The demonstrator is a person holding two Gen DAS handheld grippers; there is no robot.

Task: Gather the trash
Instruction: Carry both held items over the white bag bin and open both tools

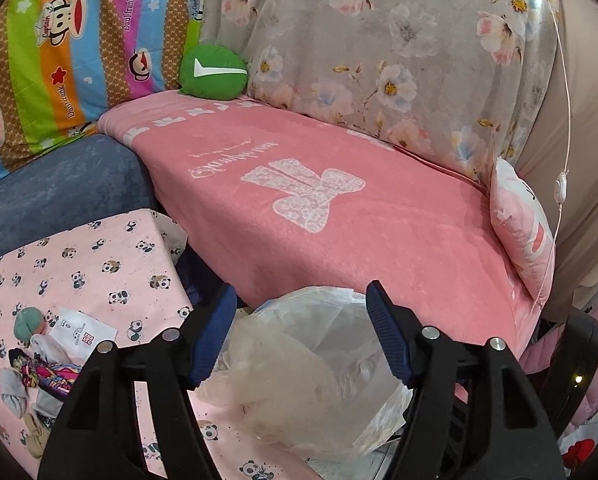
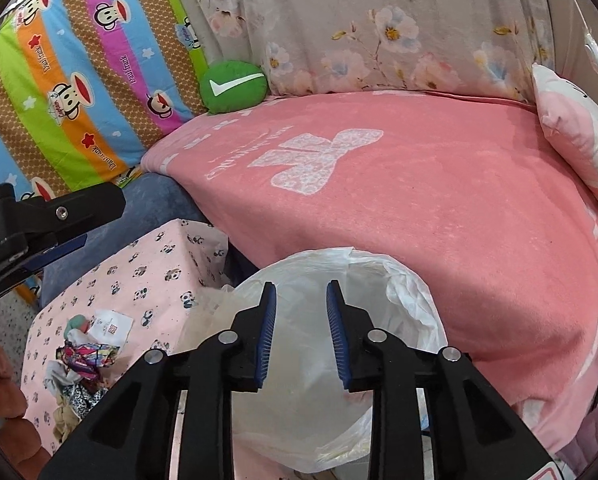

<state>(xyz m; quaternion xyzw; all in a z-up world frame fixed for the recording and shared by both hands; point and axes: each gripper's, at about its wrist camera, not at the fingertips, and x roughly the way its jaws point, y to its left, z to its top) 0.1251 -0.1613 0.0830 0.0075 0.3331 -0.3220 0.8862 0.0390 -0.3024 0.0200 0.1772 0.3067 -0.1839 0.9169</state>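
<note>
We hold our left gripper (image 1: pixel 301 334) and right gripper (image 2: pixel 301 334) above a translucent white plastic bag (image 2: pixel 311 380), its mouth gaping upward, apparently kept open to receive the trash. Both sets of jaws stand spread and pinch nothing; the left ones are wider apart than the right. The trash itself, a heap of crumpled colourful wrappers and scraps (image 2: pixel 83 360) with a white printed paper slip (image 2: pixel 111 326), lies to the left of the bag on a pink panda-print covered surface (image 1: pixel 111 256), untouched as we judge it. Beyond the bag stretches a pink plush blanket with a white bow motif (image 1: pixel 379 232) over the sofa, with a round green cushion (image 1: pixel 213 72) at its far corner.
</note>
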